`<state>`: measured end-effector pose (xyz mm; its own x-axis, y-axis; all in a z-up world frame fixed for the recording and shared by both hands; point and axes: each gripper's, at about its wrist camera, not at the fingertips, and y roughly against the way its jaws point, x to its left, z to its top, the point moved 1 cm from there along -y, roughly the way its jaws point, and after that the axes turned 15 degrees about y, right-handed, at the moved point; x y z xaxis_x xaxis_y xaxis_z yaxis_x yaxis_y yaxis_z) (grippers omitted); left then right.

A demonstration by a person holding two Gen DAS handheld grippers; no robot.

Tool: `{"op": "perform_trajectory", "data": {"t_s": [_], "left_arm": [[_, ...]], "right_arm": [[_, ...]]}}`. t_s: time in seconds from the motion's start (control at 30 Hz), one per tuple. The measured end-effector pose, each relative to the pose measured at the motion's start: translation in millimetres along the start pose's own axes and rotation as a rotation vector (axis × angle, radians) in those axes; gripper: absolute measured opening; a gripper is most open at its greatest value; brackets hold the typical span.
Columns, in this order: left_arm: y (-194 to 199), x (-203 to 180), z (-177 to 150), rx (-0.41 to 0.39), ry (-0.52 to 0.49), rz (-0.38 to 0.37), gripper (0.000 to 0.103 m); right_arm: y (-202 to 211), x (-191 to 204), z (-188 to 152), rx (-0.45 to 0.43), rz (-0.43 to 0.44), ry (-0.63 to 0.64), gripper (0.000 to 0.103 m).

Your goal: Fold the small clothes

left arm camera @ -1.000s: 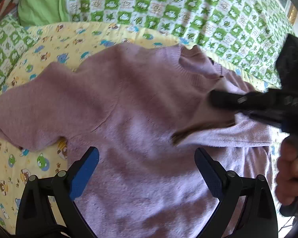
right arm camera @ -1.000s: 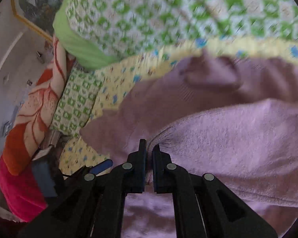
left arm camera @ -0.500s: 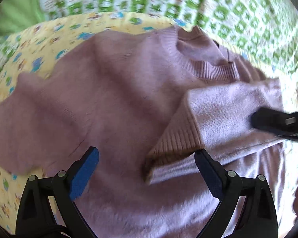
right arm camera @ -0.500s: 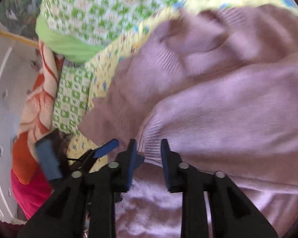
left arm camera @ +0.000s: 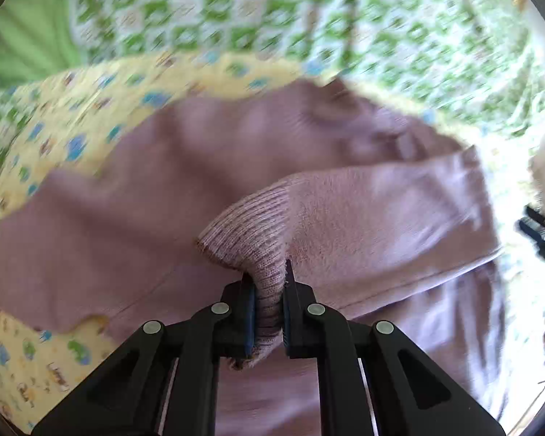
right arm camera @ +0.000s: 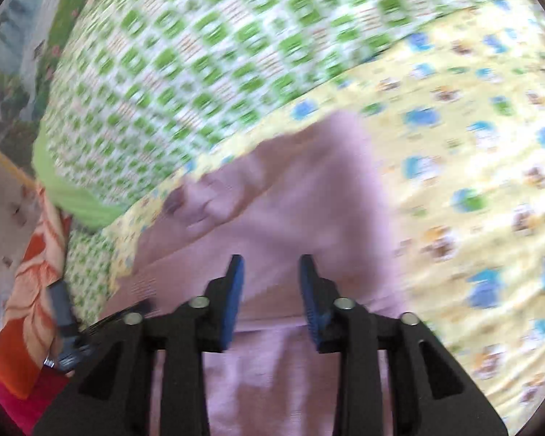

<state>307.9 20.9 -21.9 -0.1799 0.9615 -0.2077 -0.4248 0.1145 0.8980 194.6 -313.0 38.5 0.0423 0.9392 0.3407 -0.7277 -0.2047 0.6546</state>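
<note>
Sweater [left arm camera: 363, 218] cuff [left arm camera: 258, 239] apparently pinched by left gripper [left arm camera: 269, 312].

left wrist: close, looking down | right wrist: close, slanting | shared: sweater [left arm camera: 170, 218]

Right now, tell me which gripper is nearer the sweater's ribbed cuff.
Left. The left gripper has its jaws clamped on the ribbed cuff of the folded-over sleeve. The right gripper, jaws open and empty, sits off at the sweater's far side edge.
</note>
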Motion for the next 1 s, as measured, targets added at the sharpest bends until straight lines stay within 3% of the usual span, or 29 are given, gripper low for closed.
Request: {"op": "perform_trajectory", "data": {"t_s": [0.07, 0.13, 0.43, 0.53, 0.57, 0.6, 0.73, 0.83, 0.93, 1.0], "left_arm": [[-10, 23, -2, 0.054, 0.074, -0.011, 0.010], [-5, 39, -2, 0.052, 0.136, -0.057, 0.010], [-7, 30, -5, 0.033, 0.126, -0.032, 0.010], [-12, 24, -8, 0.035, 0.115, -0.022, 0.010], [-13, 22, -7, 0.034, 0.112, -0.024, 0.010], [-12, 19, -5, 0.030, 0.110, -0.034, 0.010], [-23, 0, 6, 0.025, 0.077, -0.034, 0.010], [-42, -2, 7, 0.046, 0.082, 0.009, 0.011], [-38, 1, 9, 0.047, 0.105, 0.008, 0.023], [-27, 8, 8, 0.044, 0.134, 0.002, 0.043]], "right_arm": [[-3, -13, 1, 0.004, -0.036, -0.027, 0.048], [-11, -24, 1, 0.027, -0.049, -0.043, 0.049], [-67, -33, 20, 0.079, -0.153, 0.040, 0.054], [-88, -39, 30, 0.096, -0.147, 0.055, 0.053], [-94, -41, 31, 0.109, -0.130, 0.057, 0.046], [-97, -44, 34, 0.117, -0.092, 0.055, 0.011], [-72, -49, 47, 0.060, -0.127, 0.079, 0.011], [-77, -59, 46, 0.085, -0.148, 0.060, 0.011], [-90, -66, 39, 0.118, -0.137, 0.019, 0.013], [-85, -64, 38, 0.107, -0.132, -0.011, 0.020]]}}
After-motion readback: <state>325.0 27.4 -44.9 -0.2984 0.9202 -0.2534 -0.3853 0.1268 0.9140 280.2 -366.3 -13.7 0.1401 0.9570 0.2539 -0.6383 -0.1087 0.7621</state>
